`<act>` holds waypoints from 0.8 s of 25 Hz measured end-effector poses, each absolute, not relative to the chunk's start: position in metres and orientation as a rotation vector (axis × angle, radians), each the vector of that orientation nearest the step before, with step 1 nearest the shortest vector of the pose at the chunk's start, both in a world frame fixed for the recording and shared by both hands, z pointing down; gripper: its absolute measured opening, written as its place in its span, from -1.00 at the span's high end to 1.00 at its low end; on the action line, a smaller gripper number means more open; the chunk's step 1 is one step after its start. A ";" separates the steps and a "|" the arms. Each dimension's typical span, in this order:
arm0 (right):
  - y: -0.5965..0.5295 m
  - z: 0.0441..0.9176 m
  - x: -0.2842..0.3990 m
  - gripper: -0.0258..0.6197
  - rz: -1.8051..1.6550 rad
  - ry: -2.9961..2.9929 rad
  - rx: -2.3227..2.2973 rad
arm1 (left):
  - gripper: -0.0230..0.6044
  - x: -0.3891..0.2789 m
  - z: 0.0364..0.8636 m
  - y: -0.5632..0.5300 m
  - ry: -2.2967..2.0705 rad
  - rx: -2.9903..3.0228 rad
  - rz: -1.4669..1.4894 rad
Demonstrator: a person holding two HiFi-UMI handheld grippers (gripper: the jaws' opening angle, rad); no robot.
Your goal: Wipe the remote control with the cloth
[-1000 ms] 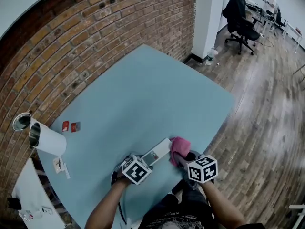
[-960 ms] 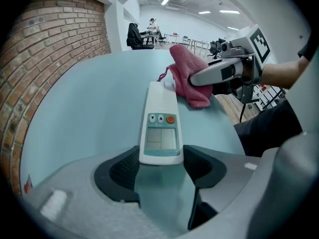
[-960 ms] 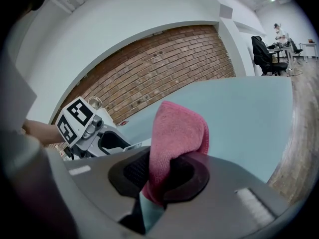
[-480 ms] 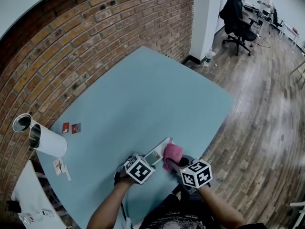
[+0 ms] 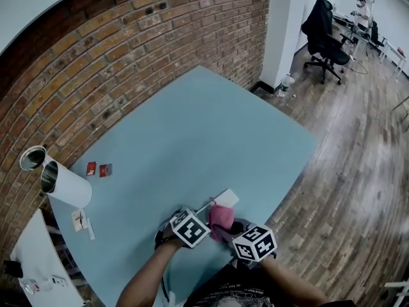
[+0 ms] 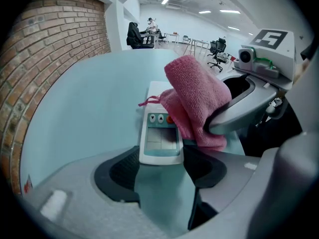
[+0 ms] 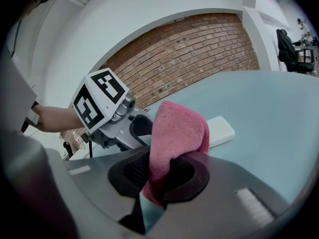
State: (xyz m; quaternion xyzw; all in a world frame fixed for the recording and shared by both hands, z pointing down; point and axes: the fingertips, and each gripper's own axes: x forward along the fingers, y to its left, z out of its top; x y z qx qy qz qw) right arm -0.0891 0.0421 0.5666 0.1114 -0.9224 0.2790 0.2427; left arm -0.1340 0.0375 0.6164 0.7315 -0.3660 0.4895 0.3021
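Note:
A white remote control (image 5: 222, 201) lies on the light blue table (image 5: 192, 133) near its front edge. My left gripper (image 5: 202, 217) is shut on the remote's near end; in the left gripper view the remote (image 6: 160, 133) sits between the dark pads (image 6: 122, 171), its small screen and buttons facing up. My right gripper (image 5: 225, 226) is shut on a folded pink cloth (image 5: 222, 215). The cloth (image 6: 192, 101) rests on the remote's right side, just past the screen. In the right gripper view the cloth (image 7: 177, 131) hides the remote's middle, and only the far white end (image 7: 219, 131) shows.
A white cylinder (image 5: 67, 187) and a metal can (image 5: 30, 158) stand at the table's left edge, with two small red cards (image 5: 97, 169) and a paper tag (image 5: 80, 220) nearby. A brick wall (image 5: 128, 50) borders the far side. An office chair (image 5: 324, 27) stands on the wood floor.
My right gripper has slid the pink cloth leftward along the remote, closer to my left gripper. The left gripper and the remote have stayed put.

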 end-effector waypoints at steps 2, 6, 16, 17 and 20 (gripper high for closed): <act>0.045 0.567 -0.091 0.71 0.750 -2.516 0.277 | 0.04 -0.134 0.616 0.038 -0.970 1.939 1.299; 0.038 0.555 -0.089 0.71 0.720 -2.520 0.242 | 0.04 -0.133 0.615 0.037 -0.968 1.940 1.302; -0.028 0.500 -0.131 0.71 0.582 -2.601 0.147 | 0.05 -0.131 0.615 0.036 -0.973 1.925 1.311; -0.030 0.501 -0.138 0.71 0.565 -2.596 0.122 | 0.05 -0.130 0.615 0.037 -0.972 1.923 1.312; -0.029 0.509 -0.162 0.71 0.482 -2.558 0.014 | 0.04 -0.131 0.617 0.037 -0.962 1.920 1.321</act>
